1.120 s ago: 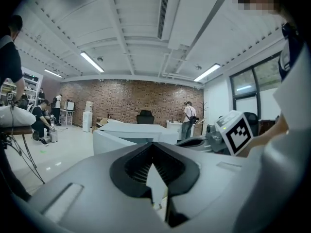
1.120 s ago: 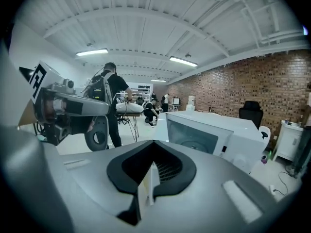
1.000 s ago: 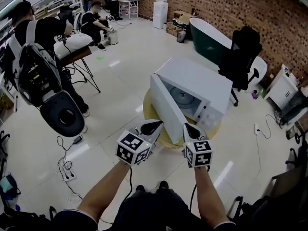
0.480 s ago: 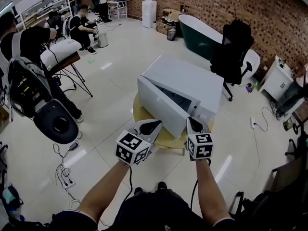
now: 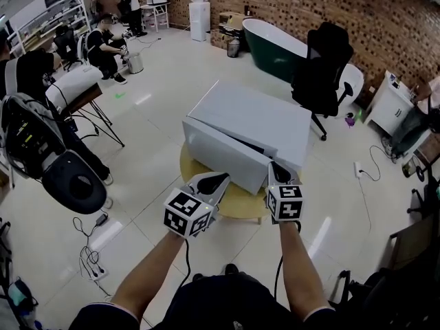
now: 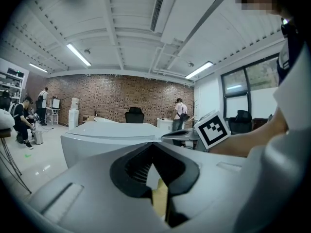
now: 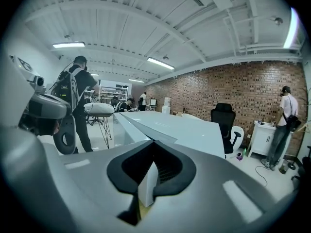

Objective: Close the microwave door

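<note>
Nearest are the person's bare forearms, each ending in a marker cube. The left gripper and right gripper reach forward side by side. Both pairs of fingers are clenched tip to tip, and only the hollow between their ribbed dark pads is open. Neither pair grips anything. Pale door and yellowish wood show through the hollows. The finger shells are smooth grey moulded plastic, tapering to a leaf shape.

Just ahead of the tips is the microwave door, a flat, glossy white panel. Its long axis runs from the near right, beside the right gripper, away to the far left. A thin dark slit shows along its top edge, widening toward the near right end, so the door looks nearly home but not yet latched. The right gripper is at that wider end and the left is opposite the middle of the panel. Whether either tip touches the panel cannot be told. A push straight ahead into the face, strongest at the right end, looks like what is left to do.

The microwave is a boxy white case on a small round bench of pale wood. Beyond it are shiny floor tiles, a black office chair, a dark green bathtub and a rough brick wall
</note>
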The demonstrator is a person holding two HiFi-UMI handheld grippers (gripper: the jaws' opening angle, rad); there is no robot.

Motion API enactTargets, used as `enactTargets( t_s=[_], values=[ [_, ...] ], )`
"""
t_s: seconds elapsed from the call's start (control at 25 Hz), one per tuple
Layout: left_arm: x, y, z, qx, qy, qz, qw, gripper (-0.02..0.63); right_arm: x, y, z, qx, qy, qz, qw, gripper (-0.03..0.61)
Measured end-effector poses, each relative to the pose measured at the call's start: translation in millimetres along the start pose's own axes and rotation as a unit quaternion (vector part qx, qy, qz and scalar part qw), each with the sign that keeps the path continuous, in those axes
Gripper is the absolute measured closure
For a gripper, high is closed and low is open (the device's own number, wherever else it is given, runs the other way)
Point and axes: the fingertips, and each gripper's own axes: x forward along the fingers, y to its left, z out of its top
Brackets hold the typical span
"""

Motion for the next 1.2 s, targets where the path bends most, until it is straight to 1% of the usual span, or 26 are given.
enactTargets(
  t_s=[0.16, 0.32, 0.6, 0.72, 0.88, 1.04, 1.2],
  values=[
    [11.8, 6.4, 6.3, 0.000, 0.002, -0.002, 1.0000, 0.601, 10.2, -17.2, 7.2, -0.001, 0.001, -0.016, 1.000, 0.577],
    [11.5, 13.8, -0.8, 0.000, 0.003, -0.004, 1.0000, 0.601, 16.4, -16.5, 4.4, -0.005, 0.000, -0.027, 1.000, 0.577],
    [20.2, 16.0, 1.8, -0.001, 0.003, -0.008, 1.0000, 0.601, 21.3, -20.7, 8.5, -0.013, -0.005, -0.033, 0.999, 0.577],
    [19.9, 17.1, 2.1, -0.002, 0.004, -0.010, 0.9999, 0.601, 16.2, -19.0, 12.3, -0.019, -0.015, -0.038, 0.999, 0.575],
    [21.6, 18.9, 1.3, -0.002, 0.008, -0.013, 0.9999, 0.601, 7.6, -15.0, 16.4, -0.013, -0.030, -0.042, 0.999, 0.574],
    [22.5, 16.8, -1.5, -0.003, 0.010, -0.020, 0.9997, 0.601, 0.3, -5.2, 12.0, -0.009, -0.029, -0.037, 0.999, 0.574],
    [21.5, 12.7, -5.9, -0.004, 0.013, -0.027, 0.9995, 0.601, -2.9, 4.2, -0.4, -0.004, -0.018, -0.032, 0.999, 0.575]
  ],
)
